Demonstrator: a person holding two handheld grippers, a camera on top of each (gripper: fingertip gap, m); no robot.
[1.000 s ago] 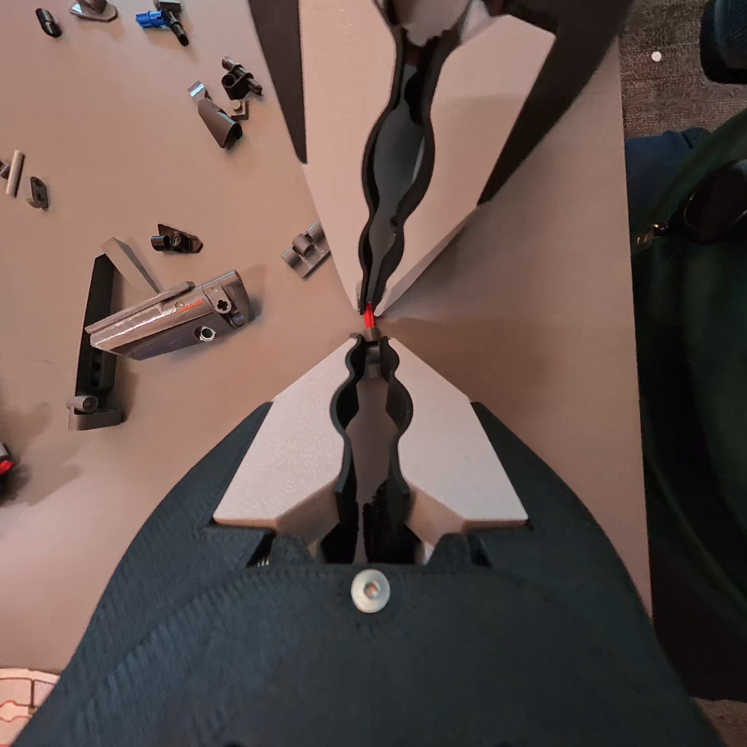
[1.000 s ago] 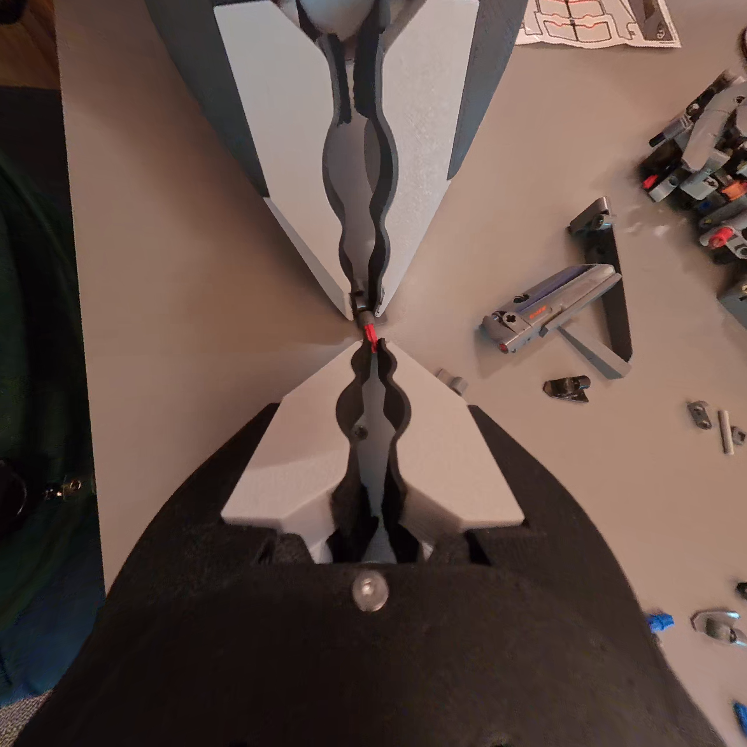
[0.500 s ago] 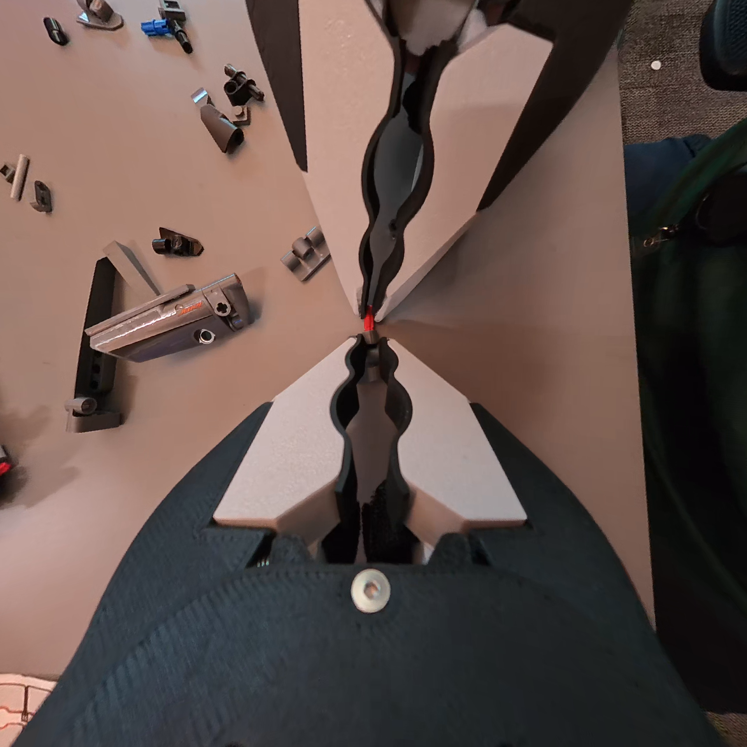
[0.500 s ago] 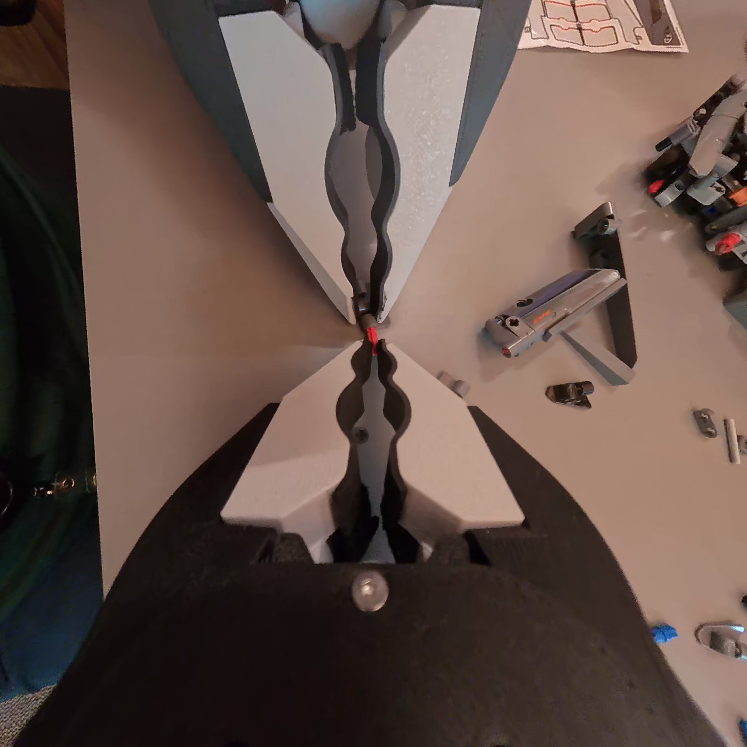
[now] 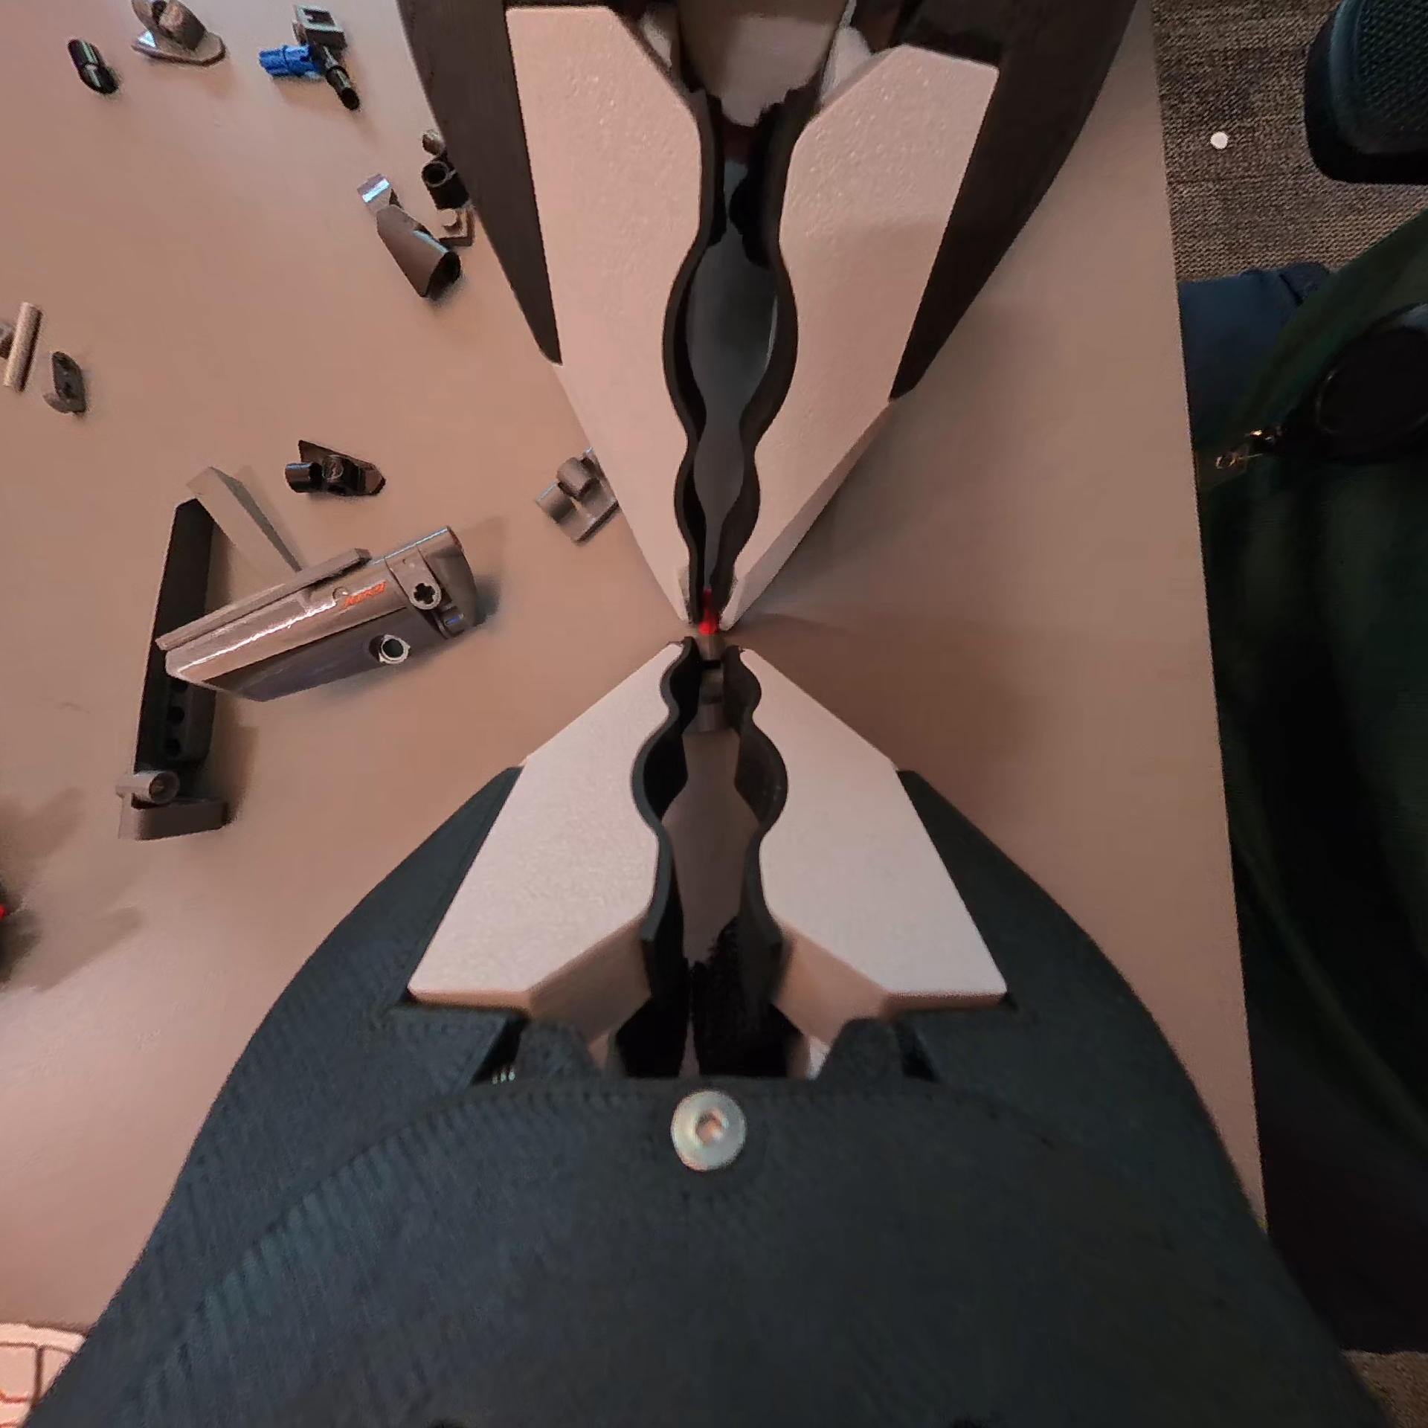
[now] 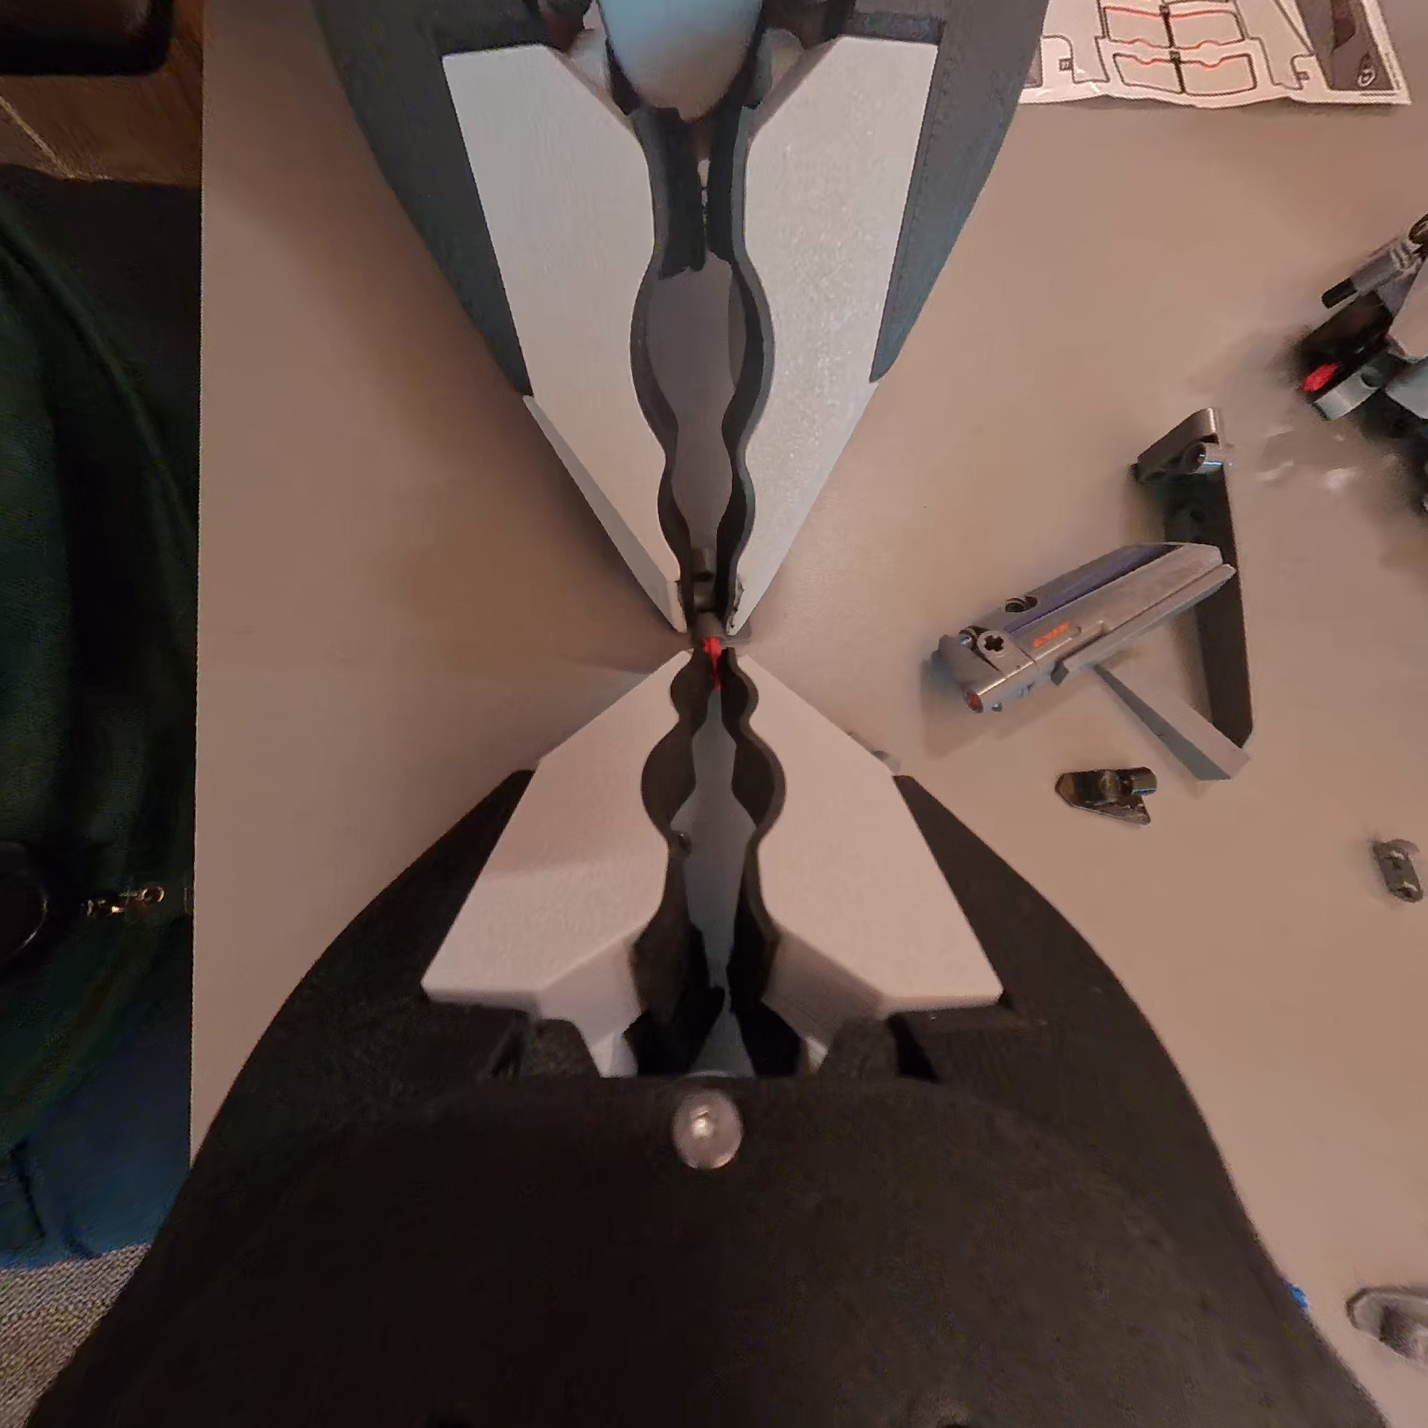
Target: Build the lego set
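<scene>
Little has shifted since a second ago: both grippers remain tip to tip above the tan tabletop (image 5: 966, 618). At 6 o'clock the left gripper (image 5: 708, 668) pinches a small grey lego connector (image 5: 709, 695); opposite, the right gripper (image 6: 715, 668) clamps a thin red lego pin (image 6: 714, 657), apparently entering the connector. A grey wedge-shaped lego assembly (image 5: 309, 626) lies at 9 o'clock.

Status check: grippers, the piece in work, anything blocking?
Left gripper shut on grey connector. Right gripper shut on red pin. Tips facing, pin at connector's end. Nothing between; loose parts lie aside.
</scene>
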